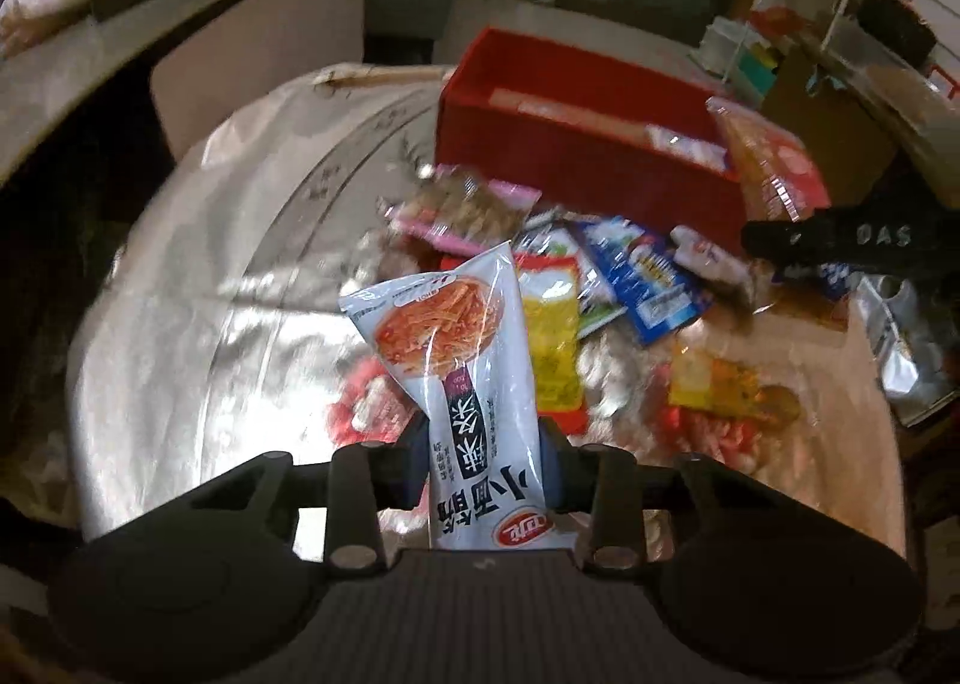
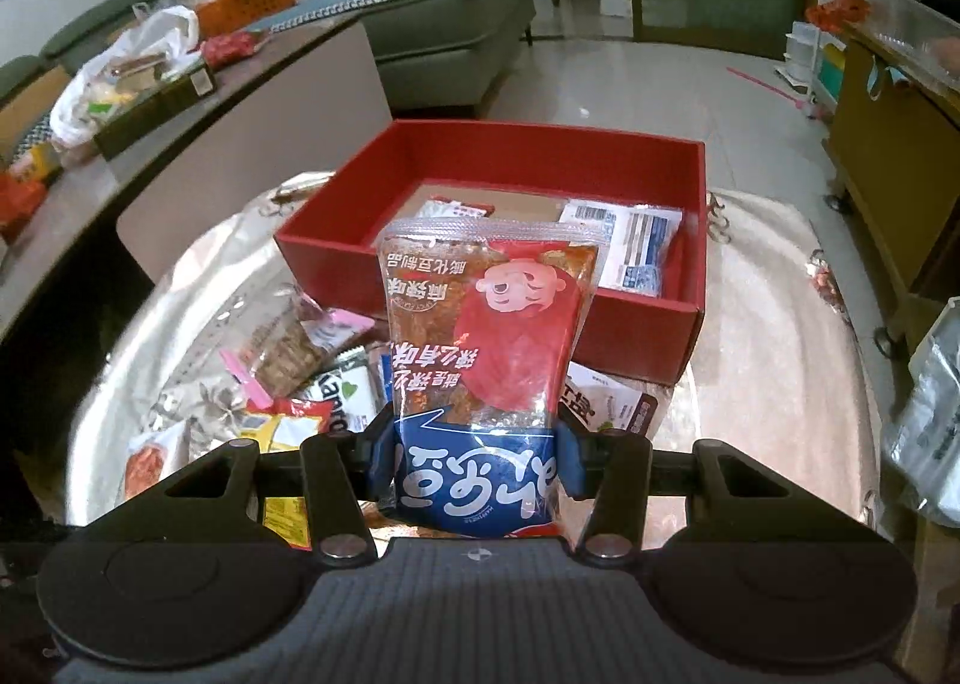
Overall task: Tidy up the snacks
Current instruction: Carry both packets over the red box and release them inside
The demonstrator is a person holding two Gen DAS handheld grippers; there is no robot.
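My left gripper [image 1: 487, 462] is shut on a white noodle snack packet [image 1: 462, 348], which stands up above the table. My right gripper [image 2: 477, 456] is shut on a red-and-blue snack pouch [image 2: 486, 360], held upright just in front of the red box [image 2: 336, 252]. The same red box [image 1: 576, 168] lies at the far side of the table in the left wrist view, where the right gripper's black finger [image 1: 840, 240] and its pouch [image 1: 768, 168] show at the right. Inside the box lie a blue-and-white packet [image 2: 636, 246] and another small packet [image 2: 456, 207].
Several loose snack packets [image 1: 600, 276] lie scattered on the round, foil-covered table [image 1: 198, 288]. A pink-edged packet [image 2: 294, 354] lies left of the pouch. A cluttered counter [image 2: 180, 84] runs along the left, a sofa [image 2: 456, 24] stands behind, and a wooden cabinet [image 2: 888, 144] is at the right.
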